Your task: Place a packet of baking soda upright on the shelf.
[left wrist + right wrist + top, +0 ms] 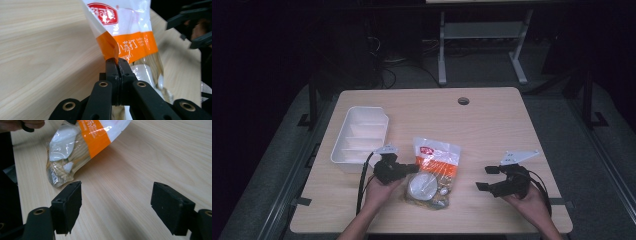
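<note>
The left tool [117, 65] is clamped on the snack bag's [434, 167] side edge, while the right tool [117, 205], jaws apart, hovers over bare surface [492, 125] just beside it.

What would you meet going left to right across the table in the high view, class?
White tray → left tool → snack bag → right tool.

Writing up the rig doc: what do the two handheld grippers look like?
Both are black, with two flat jaws on linkage arms with brass-coloured pivot rivets. The left gripper and right gripper each carry a grey three-cornered plate on top. A black cable trails from the left. Forearms are bare, no sleeves.
</note>
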`<state>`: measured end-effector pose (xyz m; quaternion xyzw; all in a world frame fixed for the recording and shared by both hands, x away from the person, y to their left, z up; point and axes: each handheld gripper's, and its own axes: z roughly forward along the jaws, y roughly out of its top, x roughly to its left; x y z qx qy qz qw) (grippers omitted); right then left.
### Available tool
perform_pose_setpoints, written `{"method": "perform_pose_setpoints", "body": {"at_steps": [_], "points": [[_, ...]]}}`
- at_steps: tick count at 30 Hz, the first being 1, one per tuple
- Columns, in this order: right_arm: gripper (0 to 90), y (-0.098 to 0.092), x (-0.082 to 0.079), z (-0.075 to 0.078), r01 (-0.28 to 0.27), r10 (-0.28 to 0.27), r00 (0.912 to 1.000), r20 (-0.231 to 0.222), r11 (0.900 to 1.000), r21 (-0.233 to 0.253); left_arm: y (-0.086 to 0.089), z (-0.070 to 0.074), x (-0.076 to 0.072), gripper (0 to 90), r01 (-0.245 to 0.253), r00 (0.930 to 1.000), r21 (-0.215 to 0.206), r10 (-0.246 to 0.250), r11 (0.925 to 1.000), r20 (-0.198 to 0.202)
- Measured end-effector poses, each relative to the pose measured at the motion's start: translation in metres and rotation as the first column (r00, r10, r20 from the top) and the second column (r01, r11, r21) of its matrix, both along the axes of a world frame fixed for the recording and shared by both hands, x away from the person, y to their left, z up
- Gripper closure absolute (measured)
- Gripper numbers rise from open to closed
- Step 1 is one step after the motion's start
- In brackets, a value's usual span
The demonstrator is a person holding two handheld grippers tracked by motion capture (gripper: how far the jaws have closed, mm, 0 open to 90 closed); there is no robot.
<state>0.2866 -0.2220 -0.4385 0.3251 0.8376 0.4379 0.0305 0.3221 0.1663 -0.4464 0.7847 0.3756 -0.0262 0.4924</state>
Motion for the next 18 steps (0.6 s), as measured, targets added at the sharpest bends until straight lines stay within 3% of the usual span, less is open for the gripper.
{"method": "perform_pose_setpoints", "body": {"at_steps": [8,14,18], "points": [[29.6,0.025,0.007,0.0,-0.06,0.059,0.9981,0.016,0.997,0.045,-0.004,0.013,-0.005,89.3,0.036,0.9984,-0.019,-0.035,0.9992,0.045],[46.5,0.043,0.013,0.001,-0.111,0.109,0.9937,0.025,0.99,0.088,-0.005,0.018,-0.01,89.3,0.061,0.9959,-0.052,-0.058,0.9967,0.069],[62.1,0.052,0.019,-0.001,-0.15,0.151,0.9885,0.001,0.977,0.154,-0.005,0.02,-0.014,89.3,0.069,0.9951,-0.077,-0.063,0.9947,0.077]]}}
